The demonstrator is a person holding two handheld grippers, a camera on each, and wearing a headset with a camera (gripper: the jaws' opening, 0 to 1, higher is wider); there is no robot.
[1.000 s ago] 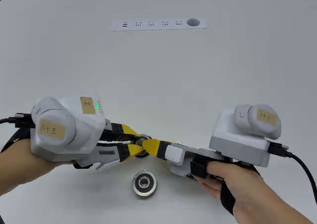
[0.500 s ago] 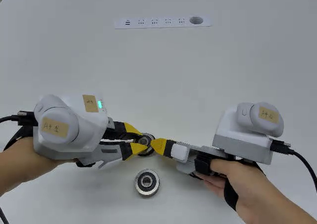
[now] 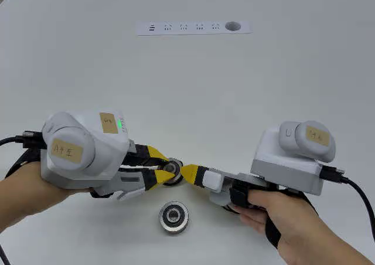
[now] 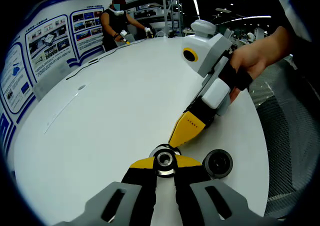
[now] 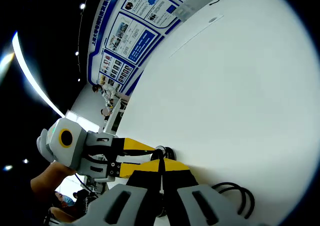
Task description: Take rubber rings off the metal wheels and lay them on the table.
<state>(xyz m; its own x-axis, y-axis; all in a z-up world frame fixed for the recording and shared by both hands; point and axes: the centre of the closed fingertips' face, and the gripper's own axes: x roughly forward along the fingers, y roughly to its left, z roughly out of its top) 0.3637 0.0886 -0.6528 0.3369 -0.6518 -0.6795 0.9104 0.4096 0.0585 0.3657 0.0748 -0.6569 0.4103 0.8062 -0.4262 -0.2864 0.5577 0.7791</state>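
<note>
Down at the near edge of the white table (image 3: 246, 89) we've got the two grippers meeting nose to nose. The left gripper (image 3: 165, 170) has its yellow jaws pinching a metal wheel (image 3: 173, 172) from both sides. In the left gripper view that wheel (image 4: 165, 160) sits right between the tips with its silver hub facing us. The right gripper (image 3: 188, 172) has its jaws pressed together into one yellow wedge, and the tip is touching the wheel's edge. We can't tell whether any rubber is caught in there. A second wheel (image 3: 173, 216) lies flat on the table just in front of the grippers, touching neither of them.

As for writing, there's not much we can actually read. Both grippers carry tan tape labels (image 3: 65, 150) with handwritten marks, but we can't make them out. A line of small dark print runs along the right gripper's yellow jaw in the left gripper view, and it's too tiny to read. A green light (image 3: 120, 123) glows on top of the left gripper. A white power strip (image 3: 193, 27) lies at the far side of the table. Blue-and-white posters (image 5: 132, 41) hang on the wall beyond, their text too small to read.
</note>
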